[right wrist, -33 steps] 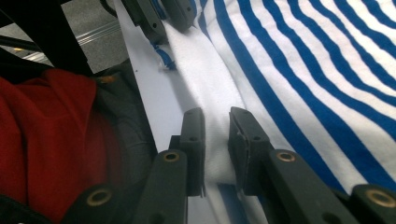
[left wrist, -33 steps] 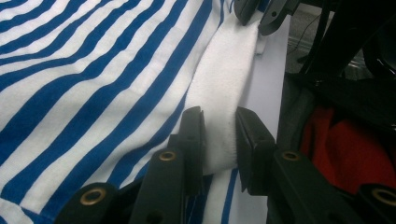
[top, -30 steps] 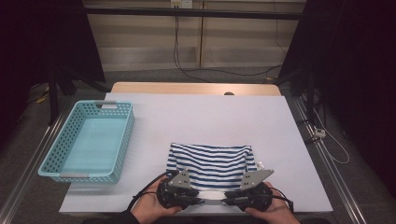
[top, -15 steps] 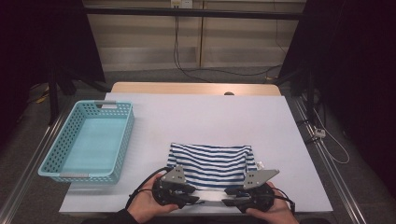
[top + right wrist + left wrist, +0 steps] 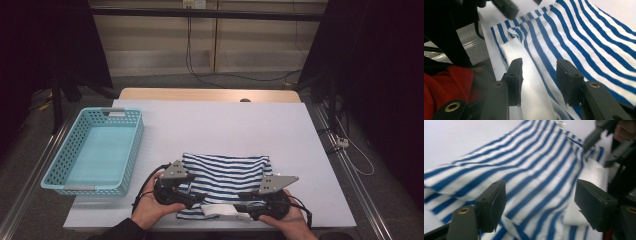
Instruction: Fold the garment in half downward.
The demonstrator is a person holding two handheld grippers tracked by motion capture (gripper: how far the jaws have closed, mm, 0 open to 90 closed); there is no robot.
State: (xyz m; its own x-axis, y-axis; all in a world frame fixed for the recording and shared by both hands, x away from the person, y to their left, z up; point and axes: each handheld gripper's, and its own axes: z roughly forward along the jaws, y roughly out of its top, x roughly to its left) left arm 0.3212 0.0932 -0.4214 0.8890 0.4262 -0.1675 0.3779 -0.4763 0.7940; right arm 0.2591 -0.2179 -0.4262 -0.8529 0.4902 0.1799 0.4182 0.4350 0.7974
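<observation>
White counter carries my folded striped shirt at its near edge — long axis running hand to hand. Left hand-held gripper, jaws just opened, stands clear; right hand-held gripper straddles the white fold loosely — nearer.

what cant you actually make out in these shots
- High view: near edge of the striped cloth is covered by the left gripper and right gripper.
- Left gripper view: motion blur smears the cloth's far end.
- Right gripper view: white band runs off the bottom edge.
</observation>
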